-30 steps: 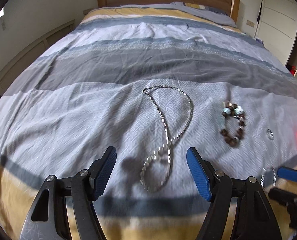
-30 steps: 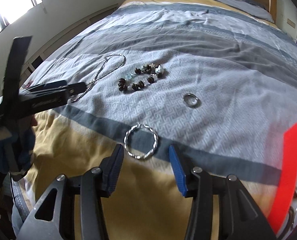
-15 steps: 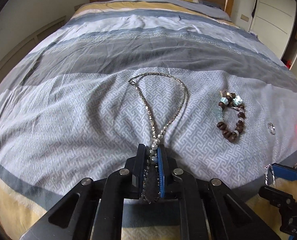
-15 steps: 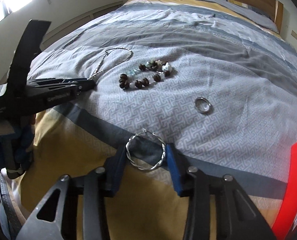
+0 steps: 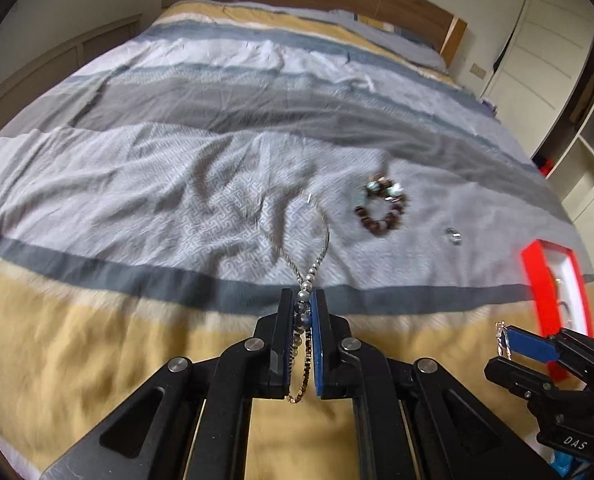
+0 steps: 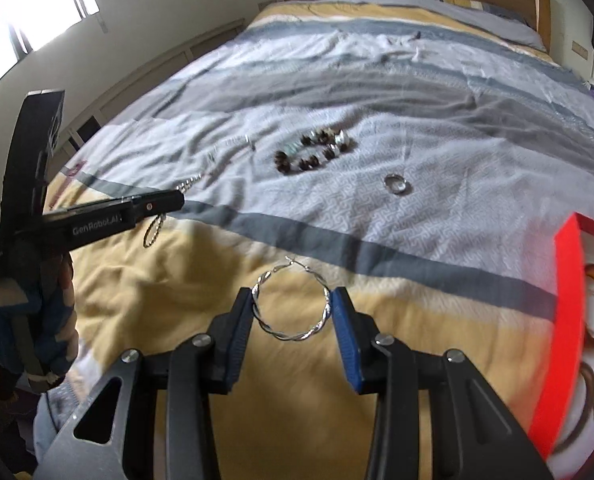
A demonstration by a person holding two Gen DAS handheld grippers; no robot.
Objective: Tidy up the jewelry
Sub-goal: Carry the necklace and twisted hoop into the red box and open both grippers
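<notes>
Through the left wrist view, the left gripper has its jaws pinched narrow on a silver necklace, whose far end trails across the striped bedspread. A beaded bracelet and a ring lie apart beyond it. From the right wrist view, the right gripper clamps a twisted hoop earring between its 2 jaws, lifted above the yellow band near a red tray.

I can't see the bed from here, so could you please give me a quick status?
Left gripper shut on necklace. Right gripper shut on hoop earring. Beaded bracelet, ring on bedspread. Red box unobstructed.
</notes>
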